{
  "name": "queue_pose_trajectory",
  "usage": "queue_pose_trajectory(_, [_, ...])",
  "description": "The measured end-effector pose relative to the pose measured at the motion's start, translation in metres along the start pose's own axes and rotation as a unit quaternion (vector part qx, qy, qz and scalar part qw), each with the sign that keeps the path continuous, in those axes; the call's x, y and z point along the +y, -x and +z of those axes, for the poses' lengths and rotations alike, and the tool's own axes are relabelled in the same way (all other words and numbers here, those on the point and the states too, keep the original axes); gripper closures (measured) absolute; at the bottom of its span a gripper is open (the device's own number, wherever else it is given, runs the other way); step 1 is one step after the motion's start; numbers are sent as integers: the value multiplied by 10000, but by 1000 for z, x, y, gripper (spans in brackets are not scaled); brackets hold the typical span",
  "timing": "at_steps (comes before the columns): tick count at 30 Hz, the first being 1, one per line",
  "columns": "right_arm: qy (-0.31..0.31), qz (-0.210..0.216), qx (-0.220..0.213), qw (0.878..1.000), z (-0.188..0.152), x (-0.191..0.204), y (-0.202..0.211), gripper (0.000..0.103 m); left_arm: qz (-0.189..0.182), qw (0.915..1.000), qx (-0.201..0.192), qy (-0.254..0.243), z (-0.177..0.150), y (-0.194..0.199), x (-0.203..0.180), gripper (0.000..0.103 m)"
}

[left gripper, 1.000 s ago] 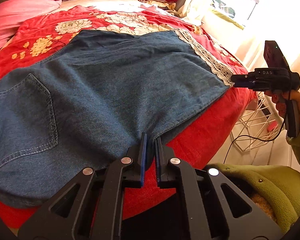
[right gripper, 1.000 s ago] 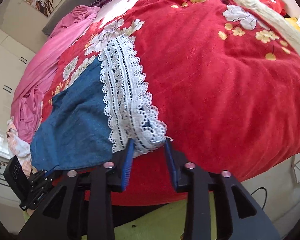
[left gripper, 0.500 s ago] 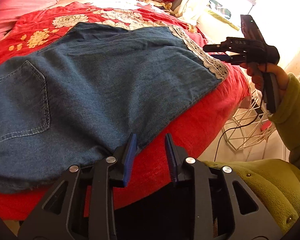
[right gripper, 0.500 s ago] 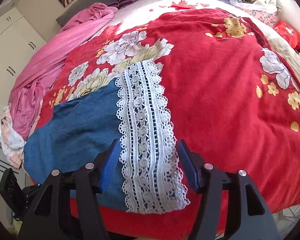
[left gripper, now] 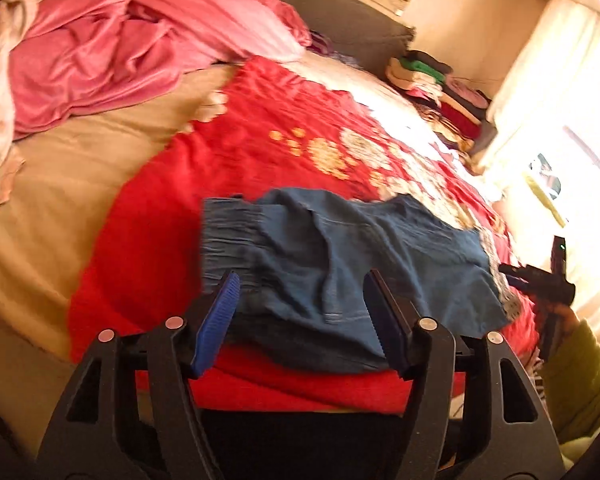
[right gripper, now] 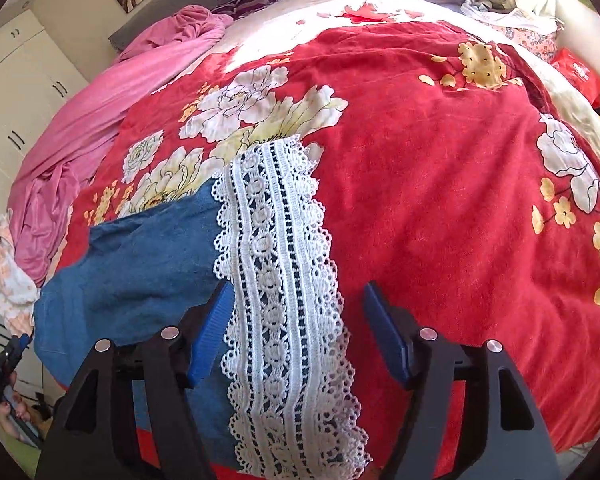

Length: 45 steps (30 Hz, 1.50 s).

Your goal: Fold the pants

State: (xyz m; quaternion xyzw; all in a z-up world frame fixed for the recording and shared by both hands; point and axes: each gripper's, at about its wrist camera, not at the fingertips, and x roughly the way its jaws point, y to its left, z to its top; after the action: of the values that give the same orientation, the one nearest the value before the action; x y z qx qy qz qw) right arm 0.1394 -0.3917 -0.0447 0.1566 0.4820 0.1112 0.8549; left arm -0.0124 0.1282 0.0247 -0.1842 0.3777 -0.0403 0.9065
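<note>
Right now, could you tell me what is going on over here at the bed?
A person is folding blue denim pants on a red floral bedspread, with a handheld gripper in each hand. Both have just been opening. The left gripper sits open at the waistband end, gripping nothing. The right gripper is open over the white lace hem, which lies flat between its fingers, ungripped. A pink blanket lies bunched farther up the bed.

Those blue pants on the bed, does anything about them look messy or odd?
Somewhat: the denim pants lie rumpled on the red blanket, with a raised wrinkle near the waistband. The lace hem lies flat.
</note>
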Motion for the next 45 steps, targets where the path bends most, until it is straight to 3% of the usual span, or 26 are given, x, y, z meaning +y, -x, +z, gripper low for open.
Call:
queue_pose_trajectory(2, [26, 53, -15, 10000, 5, 0, -4, 37, 173, 9997, 52, 185, 5, -7, 17, 44])
queue_pose_trajectory(7, [138, 100, -26, 9999, 18, -2, -18, 37, -11, 9972, 357, 657, 7, -44, 33, 41])
queue_pose_trajectory(9, [166, 167, 14, 9997, 22, -4, -23, 37, -40, 9968, 444, 665, 7, -56, 29, 63])
queue_pose_trajectory(12, [273, 303, 90, 9991, 23, -6, -30, 39, 197, 9976, 400, 534, 9, -59, 21, 68])
queue_pose_trajectory(15, [376, 657, 187, 9970, 19, -4, -30, 77, 277, 9973, 417, 539, 11, -59, 24, 69])
queue_pose_trajectory(16, [379, 725, 156, 9965, 17, -4, -28, 83, 298, 9971, 424, 558, 10, -58, 26, 69])
queue_pose_trajectory(19, [572, 716, -94, 9957, 12, 4, -11, 86, 344, 9967, 434, 602, 6, -57, 29, 69])
queue_pose_trajectory(22, [660, 717, -333, 9947, 13, 5, 3, 86, 458, 9967, 438, 510, 4, -58, 26, 69])
queue_pose_trajectory(25, [905, 235, -67, 9956, 9, 6, -15, 81, 554, 9960, 473, 518, 6, -63, 26, 67])
queue_pose_trajectory(27, [910, 159, -29, 9957, 5, 3, -24, 79, 602, 9957, 444, 542, 6, -60, 26, 64])
queue_pose_trajectory(30, [738, 254, -86, 9969, 4, -3, -22, 69, 693, 9958, 352, 487, 9, -46, 19, 63])
queue_pose_trajectory(34, [651, 324, -206, 9971, 4, -7, -6, 45, 966, 9953, 39, -21, 24, -17, -4, 63])
queue_pose_trajectory(39, [440, 415, -467, 9971, 13, -19, 10, 43, 656, 9965, -45, -507, 48, -16, -37, 54])
queue_pose_trajectory(45, [353, 634, -515, 9960, 31, -19, 4, 43, -52, 9929, 371, -1128, 69, -73, -101, 54])
